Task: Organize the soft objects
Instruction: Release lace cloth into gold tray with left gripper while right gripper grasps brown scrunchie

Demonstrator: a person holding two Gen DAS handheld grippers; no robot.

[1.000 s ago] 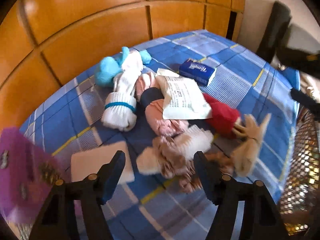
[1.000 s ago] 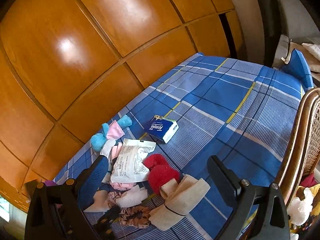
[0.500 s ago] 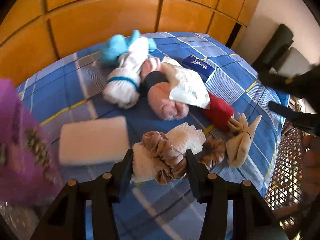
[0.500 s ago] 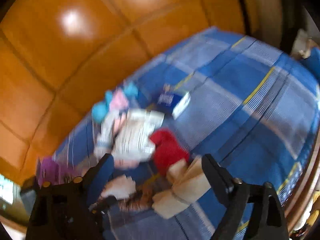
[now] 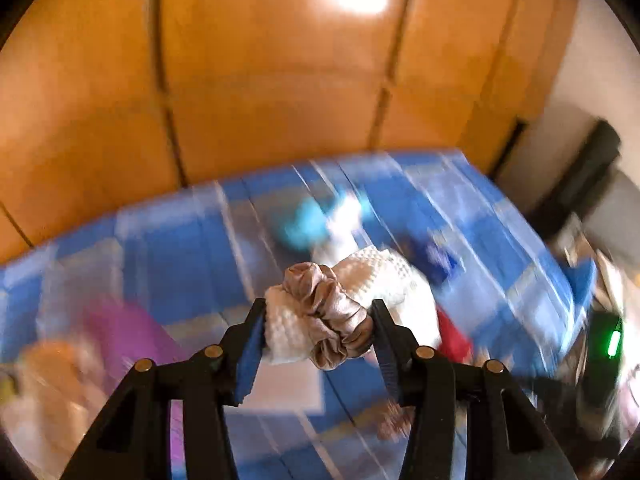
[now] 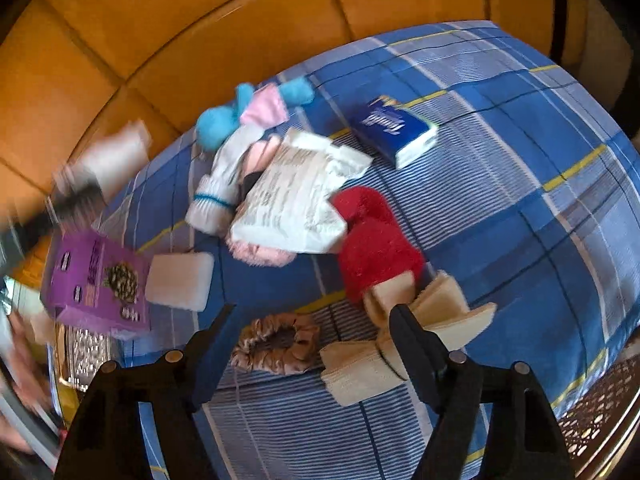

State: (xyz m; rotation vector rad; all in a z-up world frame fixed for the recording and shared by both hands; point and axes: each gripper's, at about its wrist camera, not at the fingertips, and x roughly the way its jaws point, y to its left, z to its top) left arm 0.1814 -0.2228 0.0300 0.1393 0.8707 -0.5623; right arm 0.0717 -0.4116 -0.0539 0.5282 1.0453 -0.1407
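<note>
Now the left gripper (image 5: 318, 318) is clamped on a white waffle cloth (image 5: 372, 280) bound by a beige scrunchie (image 5: 332, 316); both pads press its sides and the bundle hangs clear of the blue plaid bedspread (image 5: 180, 248). Half a second ago the same bundle lay on the bedspread between the fingers; a second ago the jaws stood wider, short of it. The background in the left wrist view is smeared.

Right gripper (image 6: 310, 332): jaws closing, pads not pressing anything. A second, patterned scrunchie (image 6: 276, 346) lies on the bedspread between the fingers, and the tied cream cloth (image 6: 400, 340) sits at 3 o'clock of it, under the right finger. A second ago the jaws were wider and higher above the pile.

Unmoved: red fuzzy sock (image 6: 376, 240) at 12 o'clock of the cream cloth, white packet (image 6: 296, 200), tissue pack (image 6: 394, 128), white sponge (image 6: 180, 282), purple box (image 6: 96, 280).
</note>
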